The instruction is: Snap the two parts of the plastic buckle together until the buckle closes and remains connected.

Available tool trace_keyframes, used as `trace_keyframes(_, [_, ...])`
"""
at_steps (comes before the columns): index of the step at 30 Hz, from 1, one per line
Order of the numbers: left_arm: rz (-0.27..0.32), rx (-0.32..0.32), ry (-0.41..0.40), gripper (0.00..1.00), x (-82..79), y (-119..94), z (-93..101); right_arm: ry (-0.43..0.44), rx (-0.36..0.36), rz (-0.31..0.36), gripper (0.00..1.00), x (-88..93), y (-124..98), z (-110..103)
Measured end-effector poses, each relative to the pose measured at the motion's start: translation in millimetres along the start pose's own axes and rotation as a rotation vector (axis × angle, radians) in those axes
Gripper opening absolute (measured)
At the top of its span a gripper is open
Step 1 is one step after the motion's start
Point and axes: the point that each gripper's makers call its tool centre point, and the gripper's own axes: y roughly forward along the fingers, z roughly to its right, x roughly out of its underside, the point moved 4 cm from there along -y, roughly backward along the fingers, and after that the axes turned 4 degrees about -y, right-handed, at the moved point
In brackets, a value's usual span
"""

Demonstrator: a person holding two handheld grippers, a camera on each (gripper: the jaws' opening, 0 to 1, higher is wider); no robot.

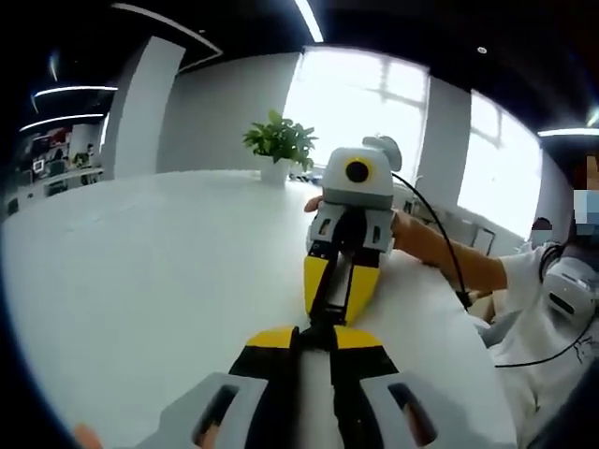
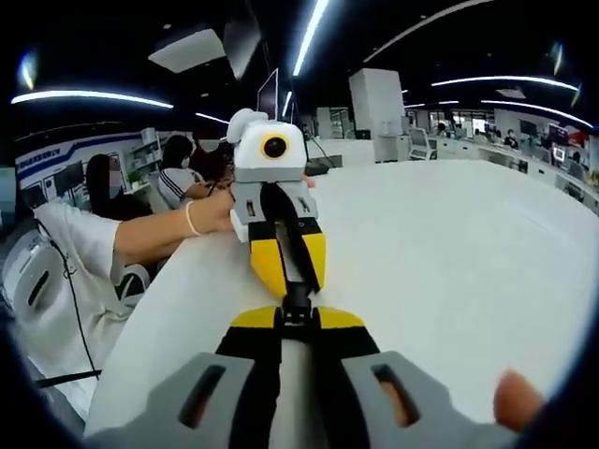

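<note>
Above the white table (image 1: 140,281), the black buckle (image 1: 315,335) is held between the two facing grippers, the left gripper (image 1: 314,341) and right gripper (image 2: 296,318) each clenched on one end.

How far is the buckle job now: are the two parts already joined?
Done: each gripper grips its buckle half, left gripper and right gripper facing tip to tip above the white table. In hand: the black buckle sits between them. Left: the view cannot confirm a latch; press, then check.
</note>
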Motion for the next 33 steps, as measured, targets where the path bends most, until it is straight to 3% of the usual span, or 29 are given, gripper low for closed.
trace_keyframes(4, [0.015,-0.013,-0.014,0.20,-0.2,-2,0.2,-0.057,0.007,-0.011,0.19,-0.5,0,-6])
trace_keyframes(13, [0.010,-0.018,0.018,0.22,2.0,-3,0.6,-0.088,0.059,-0.028,0.22,4.1,-9,-4])
trace_keyframes(20, [0.005,-0.024,0.037,0.20,4.4,-4,0.3,-0.110,0.070,-0.033,0.19,5.6,-10,-5])
trace_keyframes(23, [-0.001,-0.016,0.042,0.11,5.3,-5,-0.6,-0.129,0.033,-0.030,0.12,5.6,-7,-10])
trace_keyframes(30, [-0.005,-0.017,0.056,0.10,6.7,-5,-0.6,-0.115,0.040,-0.034,0.12,6.9,-7,-11])
trace_keyframes(33, [-0.003,-0.045,0.057,0.10,6.8,-5,0.3,-0.102,0.059,-0.033,0.11,6.9,-7,-10])
